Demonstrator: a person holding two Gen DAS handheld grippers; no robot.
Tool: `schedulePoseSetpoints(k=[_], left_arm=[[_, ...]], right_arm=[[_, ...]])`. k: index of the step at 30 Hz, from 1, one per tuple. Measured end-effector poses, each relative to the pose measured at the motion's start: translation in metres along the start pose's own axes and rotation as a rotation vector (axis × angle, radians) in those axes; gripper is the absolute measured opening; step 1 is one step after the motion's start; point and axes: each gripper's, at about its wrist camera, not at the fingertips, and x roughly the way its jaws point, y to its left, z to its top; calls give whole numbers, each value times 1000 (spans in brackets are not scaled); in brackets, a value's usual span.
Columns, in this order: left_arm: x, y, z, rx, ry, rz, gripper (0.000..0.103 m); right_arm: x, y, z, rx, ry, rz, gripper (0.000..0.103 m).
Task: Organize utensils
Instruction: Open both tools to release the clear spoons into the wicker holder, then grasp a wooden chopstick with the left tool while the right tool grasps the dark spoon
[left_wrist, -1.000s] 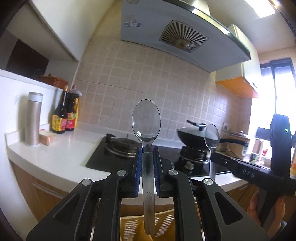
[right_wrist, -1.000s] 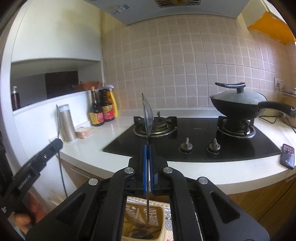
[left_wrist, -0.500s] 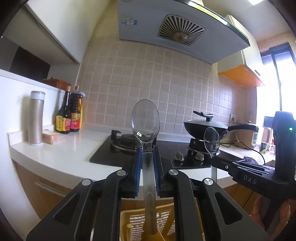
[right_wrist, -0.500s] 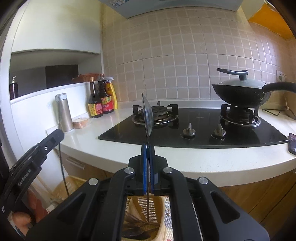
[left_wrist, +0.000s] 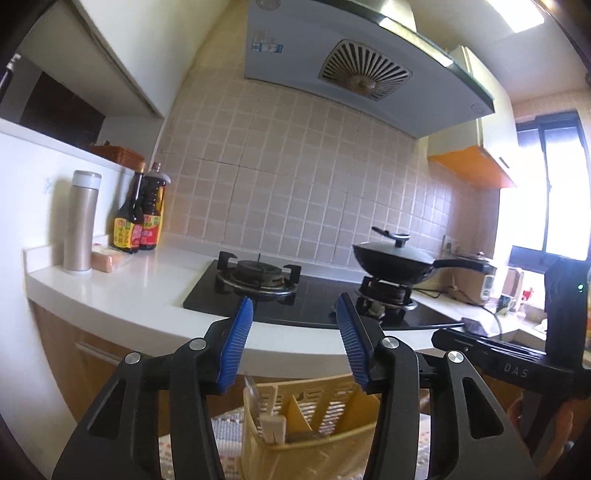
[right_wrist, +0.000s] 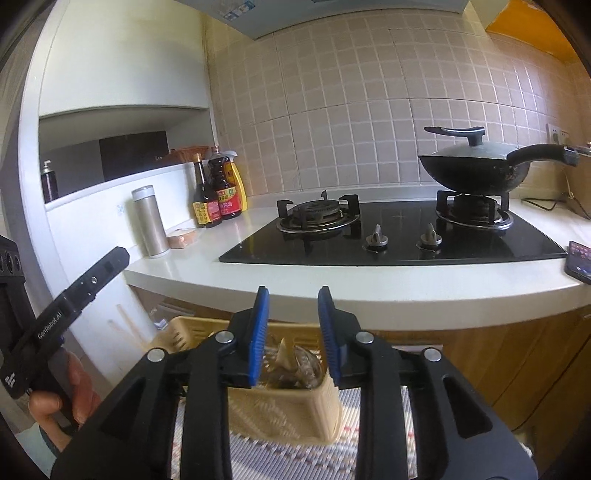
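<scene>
Both claws, left (left_wrist: 293, 339) and right (right_wrist: 293, 334), gape wide and hold nothing above the basket (left_wrist: 325, 443). Clear spoons (right_wrist: 295, 369) lie in it already. I can't see any utensils left outside.

Home kitchen. Evidence: 2-burner gas stove (right_wrist: 391, 232) set in white tabletop (right_wrist: 369, 284), lidded wok (right_wrist: 476, 166) on right burner, range hood (left_wrist: 354, 70) above, tiled wall (right_wrist: 351, 122), sauce bottles (right_wrist: 218, 195).

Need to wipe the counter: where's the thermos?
In both views, the thermos stands at the counter's far left end, beside the sauce bottles.
</scene>
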Motion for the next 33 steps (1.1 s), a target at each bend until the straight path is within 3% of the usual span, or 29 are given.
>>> schedulePoseSetpoints(k=[6, 10, 13, 20, 27, 30, 33], left_arm=[[-50, -1, 17, -33, -20, -29, 48], [-78, 1, 17, -57, 36, -78, 48], [-87, 4, 10, -71, 105, -102, 53], [-84, 20, -36, -101, 393, -118, 64], [-57, 28, -109, -48, 754, -91, 62], [-49, 30, -130, -48, 839, -95, 62], [-48, 23, -144, 5, 877, -120, 61]], right_arm=[[-47, 15, 2, -16, -8, -42, 26], [-78, 26, -10, -18, 19, -85, 44], [-94, 30, -22, 5, 69, -110, 44], [-110, 37, -57, 1, 247, -217, 50], [-95, 27, -99, 87, 449, -232, 47], [-85, 18, -123, 168, 528, -175, 35], [-79, 17, -145, 204, 580, -148, 34]])
